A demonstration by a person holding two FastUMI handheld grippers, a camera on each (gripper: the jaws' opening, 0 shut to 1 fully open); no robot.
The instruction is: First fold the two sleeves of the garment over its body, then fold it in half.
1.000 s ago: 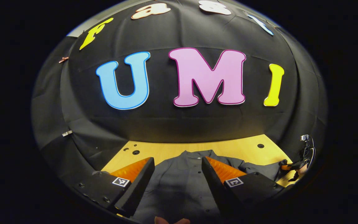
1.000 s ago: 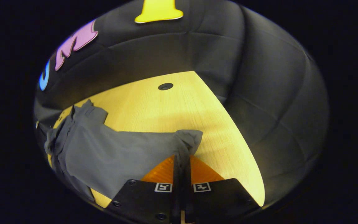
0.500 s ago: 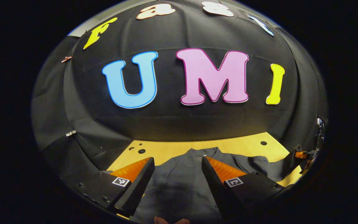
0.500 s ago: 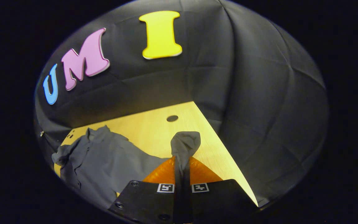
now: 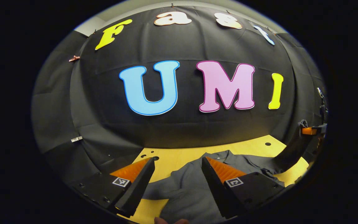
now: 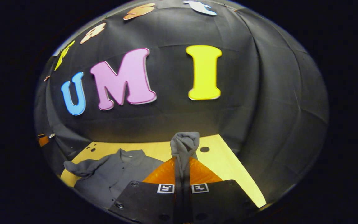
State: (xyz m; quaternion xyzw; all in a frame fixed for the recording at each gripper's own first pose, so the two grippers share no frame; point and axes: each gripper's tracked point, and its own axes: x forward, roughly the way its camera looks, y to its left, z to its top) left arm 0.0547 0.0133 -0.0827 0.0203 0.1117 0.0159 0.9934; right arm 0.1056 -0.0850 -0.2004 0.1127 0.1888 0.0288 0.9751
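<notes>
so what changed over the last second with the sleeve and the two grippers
The right hand-held gripper, shut on the sleeve, has lifted it up off the table; the cuff now hangs well above the wood. The garment shifted slightly. The left hand-held gripper stays open above the garment's body, holding nothing.

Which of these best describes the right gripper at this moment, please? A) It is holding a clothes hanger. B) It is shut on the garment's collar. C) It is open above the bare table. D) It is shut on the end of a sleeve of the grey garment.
D: in the right gripper view the right gripper has its fingers closed together on the bunched end of a sleeve of the grey garment, lifted above the table.
</notes>
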